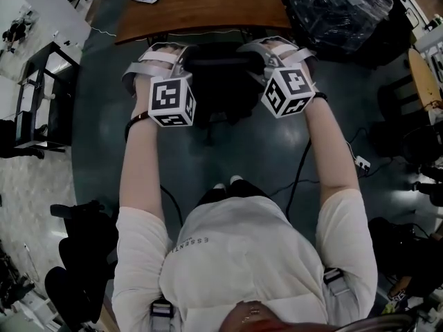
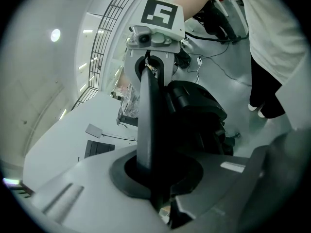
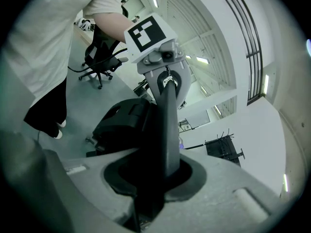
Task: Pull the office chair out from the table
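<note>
The office chair (image 1: 221, 81) is black, and the table (image 1: 201, 5) is reddish-brown wood. The left gripper (image 1: 174, 57) and right gripper (image 1: 266, 52) are pale grey, each with black-and-white square-patterned markers. The floor (image 1: 228, 154) is dark grey-green.

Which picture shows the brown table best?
The head view: the table lies across the top of the picture, and its brown surface is plain to see. The left gripper view may show a pale slanted bit of it behind the chair. The right gripper view shows none that I can tell.

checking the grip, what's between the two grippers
The black chair backrest, its top edge running from the left gripper to the right gripper; both are shut on it. The head view shows it.
</note>
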`<move>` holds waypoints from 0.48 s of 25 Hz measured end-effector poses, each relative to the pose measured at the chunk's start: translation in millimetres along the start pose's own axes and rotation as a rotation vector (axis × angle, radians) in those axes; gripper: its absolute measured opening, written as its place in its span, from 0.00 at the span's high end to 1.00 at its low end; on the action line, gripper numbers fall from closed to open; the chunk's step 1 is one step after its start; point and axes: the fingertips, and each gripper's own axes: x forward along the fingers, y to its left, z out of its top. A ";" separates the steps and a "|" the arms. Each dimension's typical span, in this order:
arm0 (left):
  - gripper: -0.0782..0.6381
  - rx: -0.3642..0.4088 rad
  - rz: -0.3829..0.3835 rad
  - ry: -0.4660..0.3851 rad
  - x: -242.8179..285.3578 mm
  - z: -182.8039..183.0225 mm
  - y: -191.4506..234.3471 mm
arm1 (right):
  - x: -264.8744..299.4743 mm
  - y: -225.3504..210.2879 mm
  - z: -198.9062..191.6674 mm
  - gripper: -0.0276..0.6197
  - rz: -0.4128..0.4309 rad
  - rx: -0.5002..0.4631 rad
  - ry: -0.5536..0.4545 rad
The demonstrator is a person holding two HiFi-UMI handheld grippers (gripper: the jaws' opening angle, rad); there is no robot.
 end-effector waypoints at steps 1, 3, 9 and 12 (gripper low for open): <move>0.84 -0.002 -0.001 0.003 -3.7 4.5 -3.6 | -4.8 4.4 1.6 0.84 0.002 -0.001 -0.003; 0.84 -0.007 0.001 0.010 -10.5 13.5 -9.7 | -14.4 12.5 4.1 0.84 -0.001 -0.009 -0.010; 0.84 -0.033 0.017 0.050 -29.1 35.0 -21.1 | -39.8 29.4 12.1 0.84 -0.014 -0.036 -0.040; 0.84 -0.043 0.015 0.063 -40.6 46.5 -29.2 | -53.1 40.1 17.7 0.84 -0.009 -0.045 -0.054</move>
